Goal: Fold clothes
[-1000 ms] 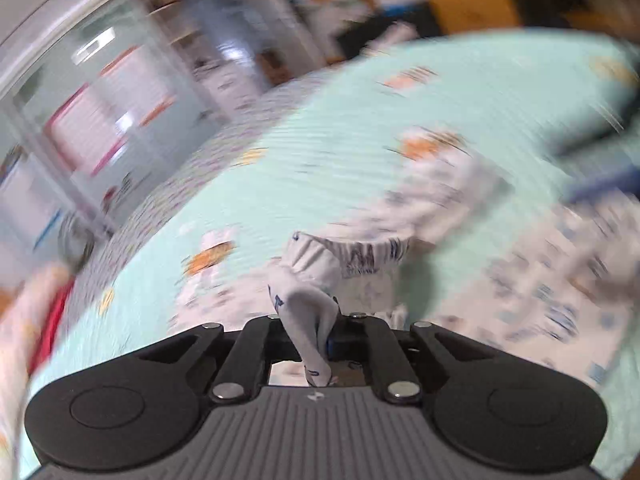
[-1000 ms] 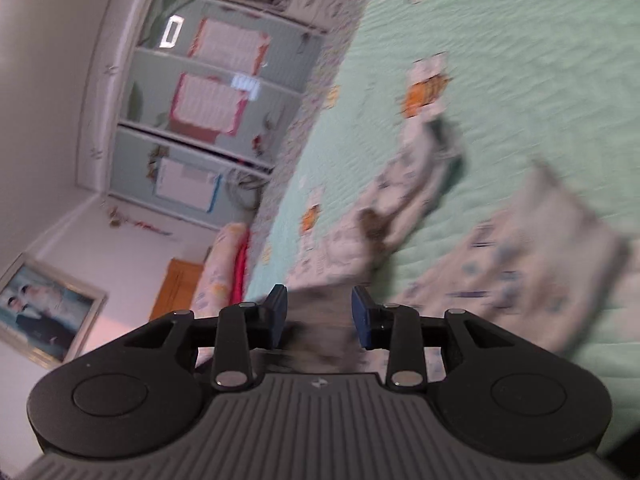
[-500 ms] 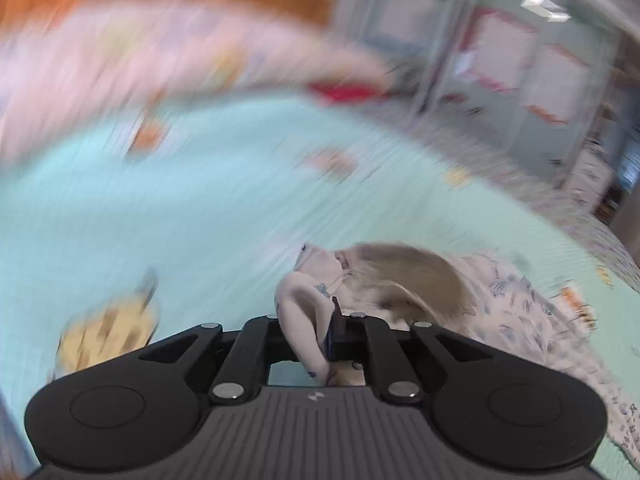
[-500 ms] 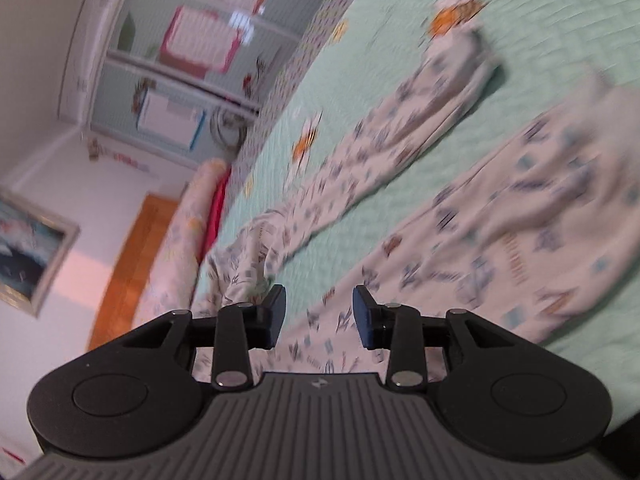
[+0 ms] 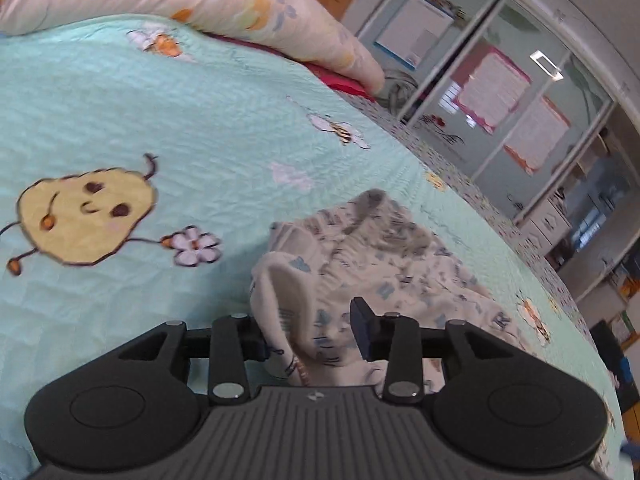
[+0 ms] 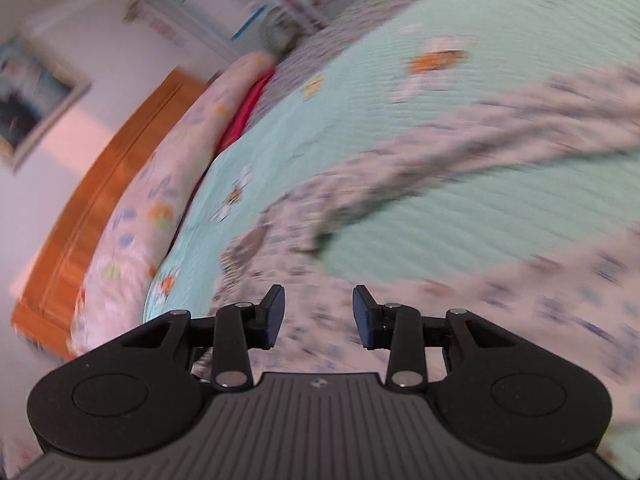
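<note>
With the fingers of the left gripper spread around a bunched garment on the bed and the right gripper spread empty, a slack fold may be lost if closure is mistimed.

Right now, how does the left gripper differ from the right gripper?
The left gripper has printed garment fabric bunched between its open fingers; the right gripper has an empty gap. The left view is sharp, the right blurred. Both are open, over the same garment on the green bedspread.
</note>
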The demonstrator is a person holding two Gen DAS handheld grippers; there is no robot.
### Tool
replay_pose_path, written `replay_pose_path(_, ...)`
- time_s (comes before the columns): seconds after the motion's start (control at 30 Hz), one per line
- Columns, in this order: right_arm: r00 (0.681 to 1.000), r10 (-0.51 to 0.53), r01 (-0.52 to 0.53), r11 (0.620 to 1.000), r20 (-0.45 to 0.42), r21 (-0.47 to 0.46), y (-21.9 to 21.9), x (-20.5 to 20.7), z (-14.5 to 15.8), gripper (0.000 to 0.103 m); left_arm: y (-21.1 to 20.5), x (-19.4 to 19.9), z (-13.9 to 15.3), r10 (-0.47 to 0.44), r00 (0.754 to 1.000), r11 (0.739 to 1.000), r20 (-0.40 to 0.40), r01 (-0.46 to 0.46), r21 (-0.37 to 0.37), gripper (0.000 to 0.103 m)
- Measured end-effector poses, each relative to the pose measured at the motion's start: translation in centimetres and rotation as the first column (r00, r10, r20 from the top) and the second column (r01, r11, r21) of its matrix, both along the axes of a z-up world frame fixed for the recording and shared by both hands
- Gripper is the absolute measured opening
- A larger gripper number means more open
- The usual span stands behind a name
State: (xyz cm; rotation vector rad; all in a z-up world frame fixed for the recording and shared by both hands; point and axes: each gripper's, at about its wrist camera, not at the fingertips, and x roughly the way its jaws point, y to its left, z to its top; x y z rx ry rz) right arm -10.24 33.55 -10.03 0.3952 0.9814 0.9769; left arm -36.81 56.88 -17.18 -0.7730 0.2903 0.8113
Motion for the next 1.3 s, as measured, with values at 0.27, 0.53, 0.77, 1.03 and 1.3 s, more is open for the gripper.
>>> replay_pose_path(0.27,0.954,0.259,-0.224,0.951,0.154,-0.211,22.4,-0.4,0.8,0.052,0.1,-2.0,1.0,0.003,1.0,0.987,-0.019,0.0,0.158,0.041)
replay_pose_path(0.53,0.945,0.285,-0.193,0.883,0.161,-0.428,34.3,-0.9,-3.3,0.052,-0.9,-4.2,3.1,-0.001,1.0,0.914,-0.031,0.013,0.406,0.042)
replay_pose_path(0.77,0.928,0.271,-0.062,0.79,0.257,-0.61,40.6,0.8,-3.8,0.006,0.3,-3.4,2.2,-0.098,0.99,0.909,-0.102,0.131,0.396,0.042)
replay_pose_path(1.03,0.921,0.267,-0.062,0.82,0.284,-0.569,42.0,3.1,-2.4,0.007,-0.2,-2.6,1.8,-0.158,0.98,0.89,-0.123,0.195,0.412,0.042)
replay_pose_path(1.3,0.969,0.143,-0.061,0.927,0.199,-0.37,37.6,5.6,-0.4,0.035,0.2,-1.8,1.7,-0.2,0.968,0.884,-0.153,0.246,0.398,0.043)
